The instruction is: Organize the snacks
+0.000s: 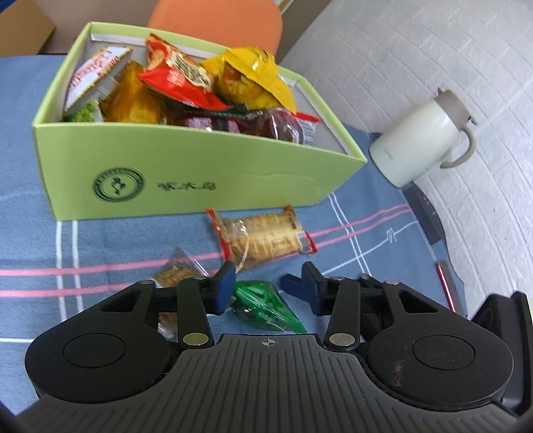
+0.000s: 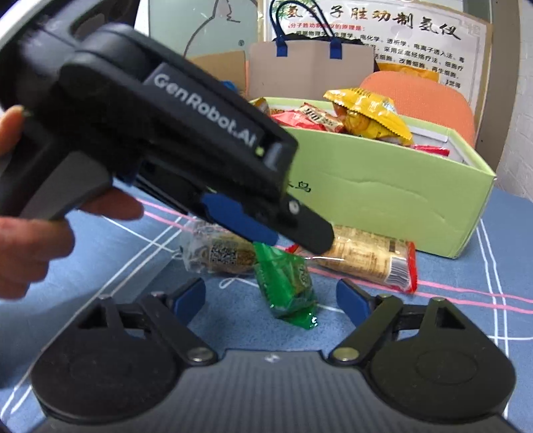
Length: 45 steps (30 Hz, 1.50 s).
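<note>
A light green box (image 1: 186, 173) full of snack packs stands on the blue cloth; it also shows in the right wrist view (image 2: 383, 200). Three loose snacks lie in front of it: a green packet (image 1: 263, 308) (image 2: 286, 283), a red-ended biscuit pack (image 1: 266, 238) (image 2: 369, 259) and a clear-wrapped cake (image 1: 173, 276) (image 2: 216, 254). My left gripper (image 1: 266, 286) is open, its fingers either side of the green packet's top; in the right wrist view its body (image 2: 160, 133) hangs over the snacks. My right gripper (image 2: 271, 301) is open and empty, just before the green packet.
A white jug (image 1: 419, 140) stands right of the box near the table edge. An orange chair (image 1: 216, 20) and a paper bag (image 2: 309, 66) are behind the box. A hand (image 2: 30, 233) holds the left gripper.
</note>
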### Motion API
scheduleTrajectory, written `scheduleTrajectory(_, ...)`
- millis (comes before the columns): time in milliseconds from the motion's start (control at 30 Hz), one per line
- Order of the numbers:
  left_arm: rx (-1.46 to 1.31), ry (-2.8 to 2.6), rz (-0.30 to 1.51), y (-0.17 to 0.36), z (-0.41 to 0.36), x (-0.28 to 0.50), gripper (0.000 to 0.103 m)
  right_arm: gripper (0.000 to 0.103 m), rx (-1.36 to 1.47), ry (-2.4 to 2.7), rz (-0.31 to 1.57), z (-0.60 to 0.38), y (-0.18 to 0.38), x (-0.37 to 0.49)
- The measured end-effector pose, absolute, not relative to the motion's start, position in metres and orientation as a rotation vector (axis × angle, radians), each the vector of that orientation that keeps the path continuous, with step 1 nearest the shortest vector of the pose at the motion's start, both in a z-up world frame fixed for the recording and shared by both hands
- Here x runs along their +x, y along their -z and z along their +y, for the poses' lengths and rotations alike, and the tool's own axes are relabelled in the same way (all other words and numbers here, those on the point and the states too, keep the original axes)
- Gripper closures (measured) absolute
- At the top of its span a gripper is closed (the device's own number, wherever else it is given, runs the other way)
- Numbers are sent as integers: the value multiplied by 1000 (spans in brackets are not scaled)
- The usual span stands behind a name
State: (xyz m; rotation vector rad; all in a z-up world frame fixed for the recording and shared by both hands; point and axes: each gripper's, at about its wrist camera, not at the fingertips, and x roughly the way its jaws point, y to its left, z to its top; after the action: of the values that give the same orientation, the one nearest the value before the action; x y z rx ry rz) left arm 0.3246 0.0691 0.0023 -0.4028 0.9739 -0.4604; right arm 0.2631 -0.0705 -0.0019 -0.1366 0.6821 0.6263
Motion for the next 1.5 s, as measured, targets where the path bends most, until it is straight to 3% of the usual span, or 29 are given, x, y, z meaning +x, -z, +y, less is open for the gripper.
scheduleTrajectory(33,-395,455,978,-1,68,326,88,30,-128,-636,691,-71,3,263)
scheduleTrajectory(100,-389,444,997,4,64,324,100,49,-120,-639,685,-74,3,262)
scheduleTrajectory(233,-431,457,1012,11,59,305,101,50,-114,-622,681,-87,1,241)
scheduleTrajectory(467,-489,440,992,14,46,245,100,39,-84,-603,677,-106,-6,188)
scheduleTrajectory(533,-483,436,972,13,40,228,98,32,-67,-604,667,-110,-4,172)
scheduleTrajectory(600,-467,402,942,12,38,214,89,16,-68,-586,660,-111,-4,160)
scheduleTrajectory(667,-454,369,923,9,38,206,88,11,-79,-561,630,-115,-8,149)
scheduleTrajectory(1133,-528,293,894,-9,51,206,85,10,142,-450,564,-164,-16,145)
scheduleTrajectory(1500,-545,249,872,-9,70,202,79,10,26,-421,583,-147,-8,178)
